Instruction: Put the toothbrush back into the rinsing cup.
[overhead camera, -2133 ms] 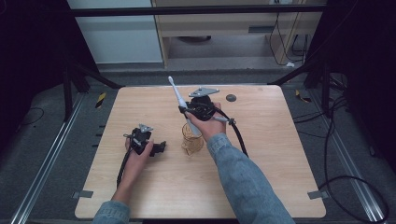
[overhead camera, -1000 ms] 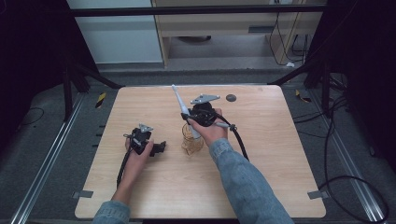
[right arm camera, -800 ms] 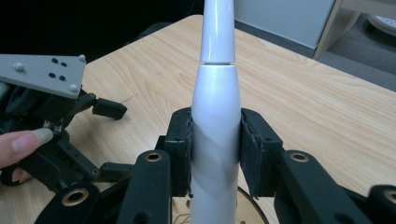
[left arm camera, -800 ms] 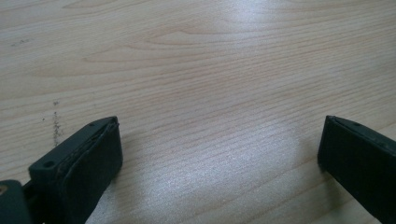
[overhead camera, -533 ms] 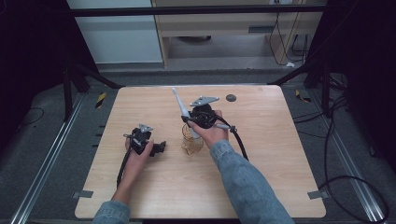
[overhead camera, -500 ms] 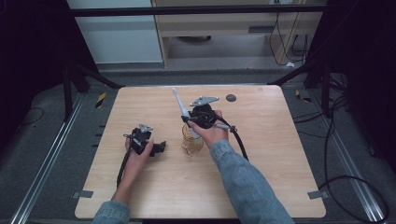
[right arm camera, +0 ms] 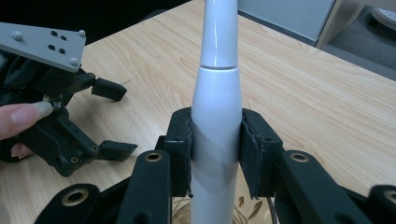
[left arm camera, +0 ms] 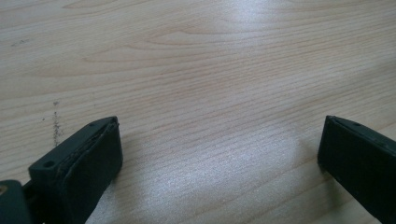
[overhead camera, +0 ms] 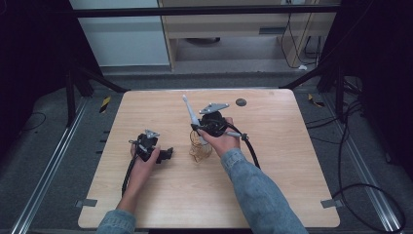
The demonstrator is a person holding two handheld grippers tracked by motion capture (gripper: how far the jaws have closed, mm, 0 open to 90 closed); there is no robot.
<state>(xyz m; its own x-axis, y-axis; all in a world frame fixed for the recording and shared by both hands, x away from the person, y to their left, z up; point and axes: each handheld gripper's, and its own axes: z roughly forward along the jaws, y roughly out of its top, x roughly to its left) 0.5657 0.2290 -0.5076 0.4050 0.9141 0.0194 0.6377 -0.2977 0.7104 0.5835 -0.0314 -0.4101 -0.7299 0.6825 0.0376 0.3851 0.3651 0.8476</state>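
so, left gripper (overhead camera: 168, 154): rests low on the pale wooden table (overhead camera: 292, 161) at its left side, held by the person's left hand (overhead camera: 142, 163); jaws stand wide apart with bare wood between them.
glass: a small clear glass with gold pattern (overhead camera: 199, 148) stands just below the right gripper, near the table's middle.
right gripper (overhead camera: 195, 127): jaws clamped on the lower body of a slim white plastic electric toothbrush (right arm camera: 216, 107).
toothbrush position: lifted over the glass, tilted, tip pointing toward the table's far edge.
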